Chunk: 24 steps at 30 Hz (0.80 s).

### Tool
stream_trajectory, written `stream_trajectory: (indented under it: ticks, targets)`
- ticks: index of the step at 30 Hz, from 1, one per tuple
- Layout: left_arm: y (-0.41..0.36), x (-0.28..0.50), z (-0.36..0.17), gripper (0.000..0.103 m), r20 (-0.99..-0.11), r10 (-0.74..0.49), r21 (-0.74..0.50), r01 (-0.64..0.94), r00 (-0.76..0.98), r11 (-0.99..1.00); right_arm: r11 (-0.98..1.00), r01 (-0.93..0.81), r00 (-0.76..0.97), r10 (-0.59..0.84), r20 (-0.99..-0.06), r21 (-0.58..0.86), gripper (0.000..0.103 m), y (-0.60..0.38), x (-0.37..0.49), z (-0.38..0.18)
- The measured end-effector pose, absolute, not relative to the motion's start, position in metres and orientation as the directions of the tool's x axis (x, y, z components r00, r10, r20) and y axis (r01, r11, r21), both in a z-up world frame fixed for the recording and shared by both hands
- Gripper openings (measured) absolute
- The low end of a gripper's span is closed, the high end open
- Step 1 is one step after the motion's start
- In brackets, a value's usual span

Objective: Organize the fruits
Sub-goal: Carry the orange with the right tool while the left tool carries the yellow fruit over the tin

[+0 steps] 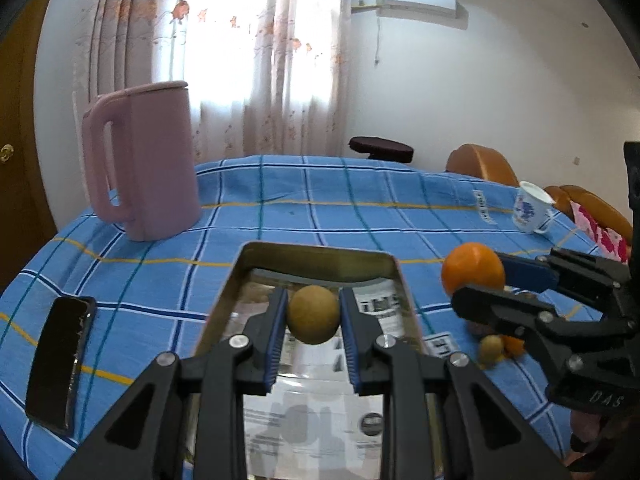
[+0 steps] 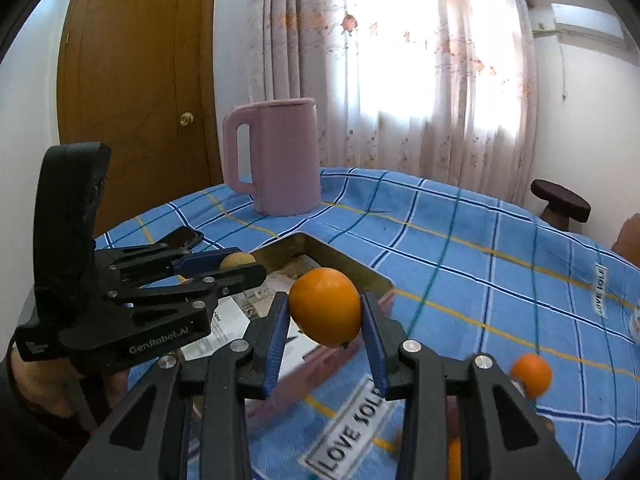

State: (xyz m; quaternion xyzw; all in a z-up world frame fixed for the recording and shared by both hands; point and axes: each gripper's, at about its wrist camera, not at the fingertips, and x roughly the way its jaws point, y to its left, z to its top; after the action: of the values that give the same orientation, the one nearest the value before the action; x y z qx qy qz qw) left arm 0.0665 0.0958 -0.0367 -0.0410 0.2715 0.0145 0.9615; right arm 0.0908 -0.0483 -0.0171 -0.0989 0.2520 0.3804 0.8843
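My left gripper is shut on a small tan round fruit and holds it above a shiny rectangular metal tray lined with printed paper. My right gripper is shut on an orange and holds it over the tray's near right corner. In the left wrist view the orange and right gripper show at the right of the tray. In the right wrist view the left gripper with the tan fruit is at the left. A smaller orange and a small tan fruit lie on the cloth.
A pink jug stands at the table's far left. A black phone lies left of the tray. A white and blue mug stands at the far right. The blue checked cloth covers the table. A stool stands beyond it.
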Motion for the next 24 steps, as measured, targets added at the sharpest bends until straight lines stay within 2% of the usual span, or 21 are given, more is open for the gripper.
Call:
stream_trajectory:
  ticks: [24]
  targets:
    - [0.123,0.095,-0.054,0.027,-0.605,0.047,-0.039,-0.088,0.795,0.995,0.659,-0.752,0.52,0.567,-0.638,-0.027,0.038,0.011,0.114,-0.064]
